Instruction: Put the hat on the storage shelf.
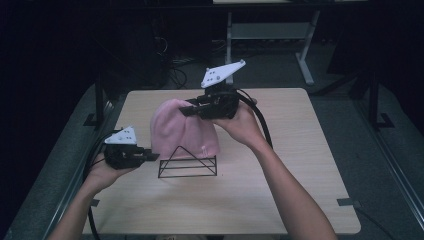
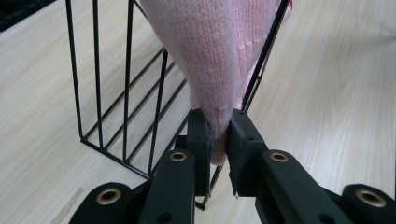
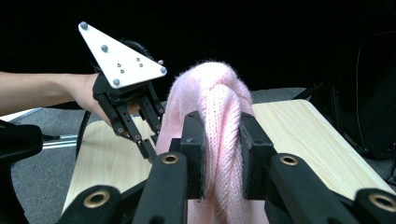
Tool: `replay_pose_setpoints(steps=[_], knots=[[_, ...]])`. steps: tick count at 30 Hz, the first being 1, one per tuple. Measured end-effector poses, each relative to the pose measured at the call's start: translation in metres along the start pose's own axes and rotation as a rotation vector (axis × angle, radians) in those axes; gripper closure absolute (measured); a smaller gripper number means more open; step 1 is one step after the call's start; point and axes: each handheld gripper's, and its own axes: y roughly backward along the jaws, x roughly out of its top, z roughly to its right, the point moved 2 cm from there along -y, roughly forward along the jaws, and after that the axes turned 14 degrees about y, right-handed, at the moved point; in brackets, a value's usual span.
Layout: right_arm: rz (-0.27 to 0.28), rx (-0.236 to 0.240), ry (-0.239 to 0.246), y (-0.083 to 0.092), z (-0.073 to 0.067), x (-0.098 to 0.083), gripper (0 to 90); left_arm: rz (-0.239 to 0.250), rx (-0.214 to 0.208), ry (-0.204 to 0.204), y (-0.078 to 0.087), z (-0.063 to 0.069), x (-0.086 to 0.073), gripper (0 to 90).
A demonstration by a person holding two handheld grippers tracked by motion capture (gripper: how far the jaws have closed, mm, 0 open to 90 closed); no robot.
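A pink knitted beanie (image 1: 182, 131) is draped over a black wire rack (image 1: 188, 163) near the middle of the wooden counter (image 1: 300, 200). The left hand-held gripper (image 2: 218, 140) pinches its lower edge; the right hand-held gripper (image 3: 222, 154) clamps a bunched fold at its top.

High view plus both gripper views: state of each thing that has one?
Pink knitted hat: draped over the rack, held at two places.
Black wire rack: standing on the wooden table.
Left gripper: shut on the hat's lower edge.
Right gripper: shut on the hat's bunched top.
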Motion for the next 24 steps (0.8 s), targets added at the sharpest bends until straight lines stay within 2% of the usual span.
replay_pose_setpoints(steps=[12,16,17,18,21,24], knots=[[-0.009,0.025,-0.036,-0.006,-0.005,-0.019,74.5,-0.077,0.035,-0.025,-0.012,-0.001,-0.004,79.3],[-0.001,0.037,-0.046,-0.008,-0.006,-0.024,74.5,-0.095,0.029,-0.009,-0.014,-0.002,-0.007,79.4],[-0.001,0.041,-0.051,-0.009,-0.007,-0.025,74.5,-0.1,0.033,-0.026,-0.014,-0.004,-0.008,79.4],[-0.002,0.043,-0.05,-0.009,-0.007,-0.026,74.5,-0.095,0.031,-0.012,-0.015,-0.004,-0.009,79.4],[-0.005,0.051,-0.055,-0.012,-0.008,-0.03,74.5,-0.101,0.029,-0.003,-0.016,-0.006,-0.013,79.4],[-0.006,0.059,-0.062,-0.015,-0.01,-0.034,74.4,-0.122,0.04,-0.009,-0.018,-0.008,-0.016,79.4]])
